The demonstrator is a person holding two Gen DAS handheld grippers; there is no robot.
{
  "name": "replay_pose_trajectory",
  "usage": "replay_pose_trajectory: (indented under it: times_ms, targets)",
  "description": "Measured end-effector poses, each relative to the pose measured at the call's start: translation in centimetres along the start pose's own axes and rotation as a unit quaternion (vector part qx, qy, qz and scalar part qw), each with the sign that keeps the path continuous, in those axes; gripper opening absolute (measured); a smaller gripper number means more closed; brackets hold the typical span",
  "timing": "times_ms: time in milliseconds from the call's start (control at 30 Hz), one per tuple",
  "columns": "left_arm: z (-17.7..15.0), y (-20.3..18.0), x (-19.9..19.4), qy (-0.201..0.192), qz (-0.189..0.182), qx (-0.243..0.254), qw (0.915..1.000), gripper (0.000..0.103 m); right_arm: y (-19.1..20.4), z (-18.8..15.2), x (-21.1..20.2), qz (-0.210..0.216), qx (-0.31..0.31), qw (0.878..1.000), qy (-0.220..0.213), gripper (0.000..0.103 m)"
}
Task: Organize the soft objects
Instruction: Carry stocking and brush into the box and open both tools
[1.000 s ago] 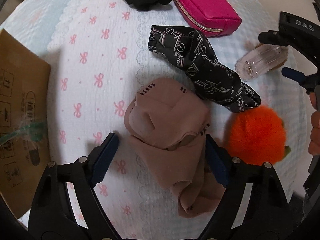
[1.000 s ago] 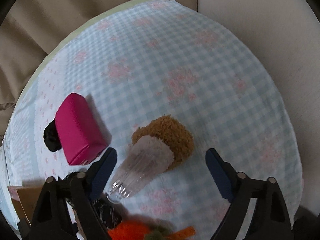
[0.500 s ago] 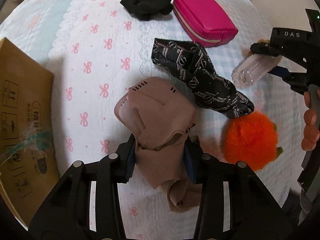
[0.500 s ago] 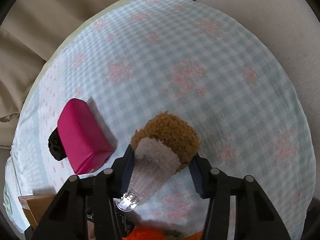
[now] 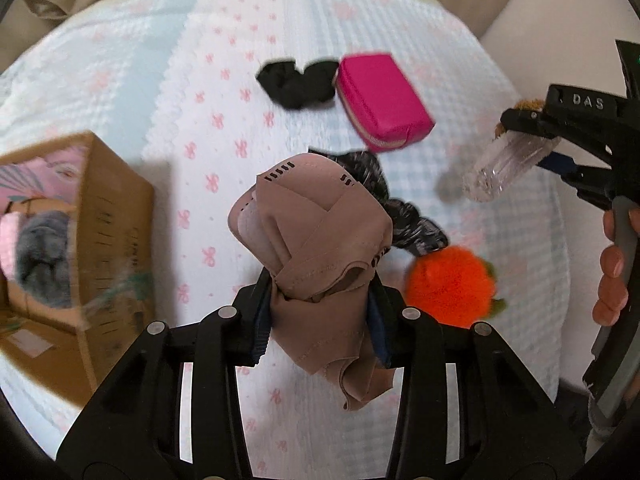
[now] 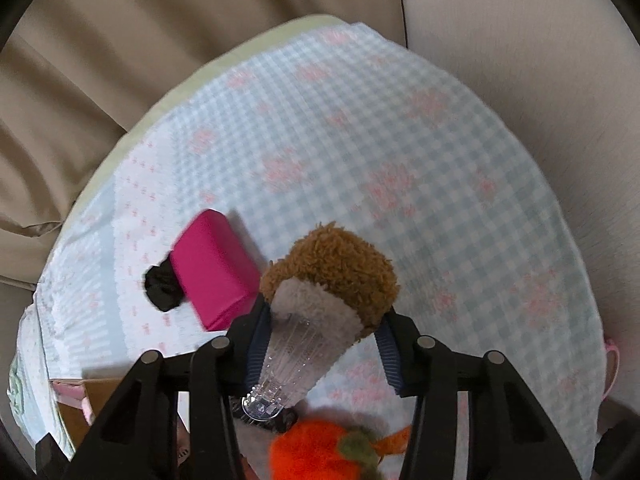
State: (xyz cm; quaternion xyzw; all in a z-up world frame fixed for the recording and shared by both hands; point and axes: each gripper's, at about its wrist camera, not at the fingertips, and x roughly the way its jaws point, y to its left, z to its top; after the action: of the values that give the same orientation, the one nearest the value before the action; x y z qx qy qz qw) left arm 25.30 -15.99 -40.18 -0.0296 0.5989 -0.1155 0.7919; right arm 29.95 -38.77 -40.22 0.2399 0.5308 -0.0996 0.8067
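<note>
My left gripper (image 5: 318, 312) is shut on a tan folded cloth (image 5: 316, 236) and holds it lifted above the bed. My right gripper (image 6: 320, 336) is shut on a brown-and-white plush toy with a clear ribbed plastic base (image 6: 316, 316), lifted off the cover; it also shows at the right of the left wrist view (image 5: 508, 164). An orange plush (image 5: 448, 284) lies right of the cloth, and also shows in the right wrist view (image 6: 324, 452). A black patterned scarf (image 5: 412, 228) lies partly hidden behind the cloth.
A cardboard box (image 5: 72, 232) with soft items inside stands at the left. A pink pouch (image 5: 384, 100) and a black cloth (image 5: 298, 80) lie farther back; both show in the right wrist view, pouch (image 6: 212, 268). The bed cover (image 6: 400, 160) ends at beige cushions.
Both grippers closed, the left on the tan cloth and the right on the plush toy, and both lifted their loads. The box came further into the left view.
</note>
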Motion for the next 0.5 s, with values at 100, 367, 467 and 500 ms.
replay_pose_trajectory:
  times_ms: [100,367,467,500]
  targets:
    - [0.0,-0.4,-2.6,-0.021,0.000,-0.001,0.9998,0.036,0.8,-0.2,-2.6,0.007,-0.007,1.000,-0.012,0.044]
    - [0.3,-0.4,-11.5,-0.088,-0.002,-0.007,0.9961,0.036,3.4,-1.6,-10.7,0.027,-0.033,0.998,-0.044,0.044]
    - [0.2,0.3,-15.0,-0.111,0.003,-0.005,0.9938,0.036,4.9,-2.3,-13.7,0.037,-0.045,0.997,-0.054,0.044]
    - [0.2,0.6,-16.3,-0.117,0.005,-0.007,0.9930,0.036,5.5,-2.7,-14.8,0.043,-0.050,0.996,-0.057,0.044]
